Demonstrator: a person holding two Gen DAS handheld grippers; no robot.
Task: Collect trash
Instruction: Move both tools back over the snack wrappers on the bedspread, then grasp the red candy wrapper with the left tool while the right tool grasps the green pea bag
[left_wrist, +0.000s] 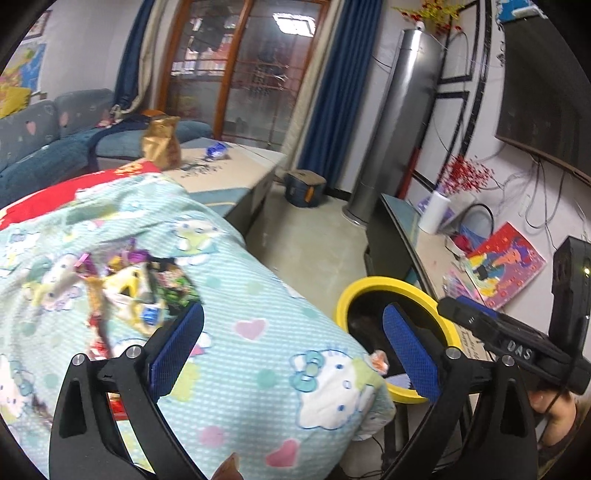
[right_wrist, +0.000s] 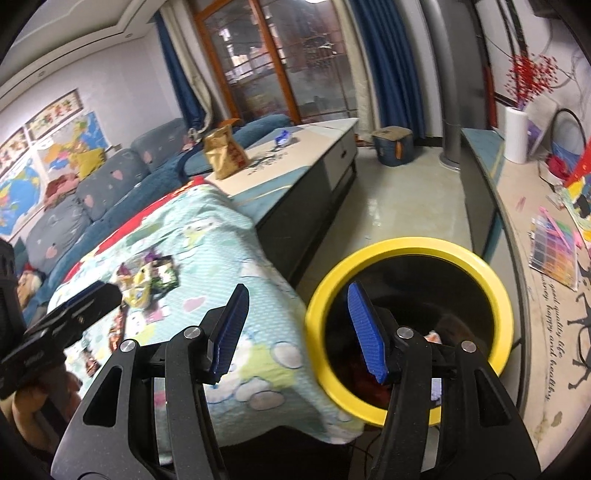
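**Step in hand.** Between pickups, by the look of it. The left claw (left_wrist: 291, 347) stands spread wide with nothing between its blue pads. The right claw (right_wrist: 295, 328) is parted about halfway, also empty. Both hang over the near edge of the table, close to the bin (right_wrist: 406, 247).

**Trash.** A heap of wrappers (left_wrist: 125, 288) (yellow, purple, green and red foil and plastic) lies on the cloth, up and left of the left claw and well apart from the bin. One orange scrap (left_wrist: 380, 360) shows at the cloth's corner against the bin rim; whether it lies in or out, I cannot tell. Some red and pale bits already sit at the bin's dark bottom.

**Next move, as judged.** One claw must travel back to the heap, settle over a single wrapper, and pinch it low enough to catch thin film without snagging the cloth.

**Surface.** Table draped in a pale turquoise cartoon-cat cloth (left_wrist: 258, 295), soft and wrinkled, over a red layer.

**Room.**
- Yellow-rimmed bin, on the floor just beside the table corner.
- Coffee table (right_wrist: 314, 147) beyond, bearing a brown paper bag (right_wrist: 225, 151) and a blue wrapper.
- Blue sofa, blue curtains, glass door, tower fan, cluttered sideboard.
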